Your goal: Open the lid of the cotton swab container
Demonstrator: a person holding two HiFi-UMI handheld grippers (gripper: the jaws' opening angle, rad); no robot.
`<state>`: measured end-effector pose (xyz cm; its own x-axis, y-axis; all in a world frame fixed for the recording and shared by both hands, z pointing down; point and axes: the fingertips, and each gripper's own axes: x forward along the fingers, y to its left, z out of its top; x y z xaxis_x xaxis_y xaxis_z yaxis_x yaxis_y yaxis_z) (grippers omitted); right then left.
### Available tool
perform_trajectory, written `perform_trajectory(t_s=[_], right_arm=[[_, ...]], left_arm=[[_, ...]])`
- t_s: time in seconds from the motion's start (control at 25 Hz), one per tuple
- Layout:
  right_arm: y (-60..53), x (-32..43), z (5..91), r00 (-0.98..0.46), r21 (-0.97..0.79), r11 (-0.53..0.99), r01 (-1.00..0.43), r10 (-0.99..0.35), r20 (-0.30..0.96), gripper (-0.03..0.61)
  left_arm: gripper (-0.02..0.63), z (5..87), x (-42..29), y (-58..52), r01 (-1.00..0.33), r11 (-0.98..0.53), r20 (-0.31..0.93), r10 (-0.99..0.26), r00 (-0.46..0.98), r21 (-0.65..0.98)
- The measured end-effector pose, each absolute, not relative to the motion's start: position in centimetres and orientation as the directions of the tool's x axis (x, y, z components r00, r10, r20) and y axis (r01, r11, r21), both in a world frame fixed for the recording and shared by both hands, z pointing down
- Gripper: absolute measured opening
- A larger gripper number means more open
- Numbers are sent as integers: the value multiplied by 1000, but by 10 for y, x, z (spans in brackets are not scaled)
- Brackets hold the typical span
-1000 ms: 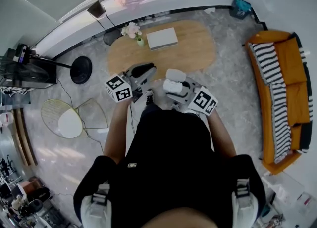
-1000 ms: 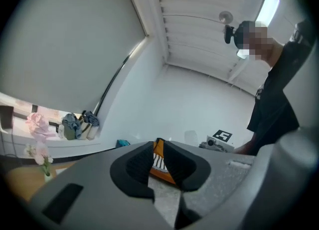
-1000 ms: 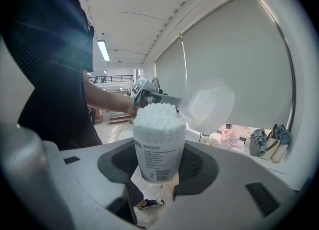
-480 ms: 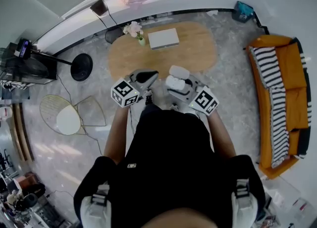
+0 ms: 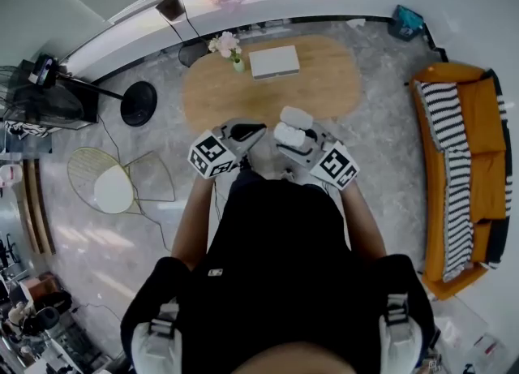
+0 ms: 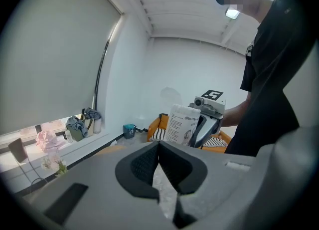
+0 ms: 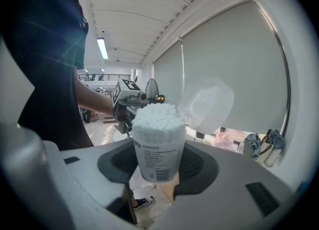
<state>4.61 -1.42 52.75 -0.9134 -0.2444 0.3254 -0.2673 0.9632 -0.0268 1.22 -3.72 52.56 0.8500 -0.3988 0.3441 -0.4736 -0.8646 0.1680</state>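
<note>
My right gripper [image 7: 158, 163] is shut on the cotton swab container [image 7: 155, 149], a clear tub with a printed label, held upright and packed with white swabs [image 7: 157, 115]. Its clear lid [image 7: 207, 107] stands flipped open to the right, still hinged at the rim. In the head view the container [image 5: 285, 135] sits just ahead of my chest in the right gripper [image 5: 284, 144]. My left gripper [image 6: 159, 146] is shut with nothing between its pads and hangs beside the container [image 6: 182, 123] without touching it. The left gripper [image 5: 247, 132] lies just left of the tub.
An oval wooden table [image 5: 324, 88] below carries a white flat box [image 5: 274, 62] and a small flower vase [image 5: 236, 58]. An orange sofa [image 5: 478, 121] with a striped throw is at the right. A wire chair [image 5: 113, 190] and a black stand base [image 5: 138, 103] are at the left.
My left gripper has drawn closer to the right one, rolled a little, and its jaws have come together empty. The right gripper and the container have kept still.
</note>
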Motion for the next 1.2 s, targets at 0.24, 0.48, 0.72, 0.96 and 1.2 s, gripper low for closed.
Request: perform_trajectory(t_s=[0.24, 0.48, 0.72, 0.96, 1.2], right_arm=[[-13, 44, 534, -913, -36, 963, -267, -241, 330, 195], [-16, 45, 535, -910, -39, 962, -269, -241, 337, 195], [-18, 48, 537, -905, -42, 960, -276, -245, 349, 195], [-17, 49, 537, -904, -40, 961, -273, -242, 352, 195], [-19, 50, 540, -899, -35, 962, -272, -241, 365, 195]], left_arm=[[2, 532, 10, -36, -475, -864, 365, -393, 844, 167], [2, 533, 11, -39, -474, -865, 373, -392, 841, 162], [2, 535, 12, -40, -469, -869, 384, -383, 840, 158], [2, 535, 11, -42, -465, -872, 389, -379, 840, 155], [2, 534, 13, -46, -463, -873, 387, -378, 841, 153]])
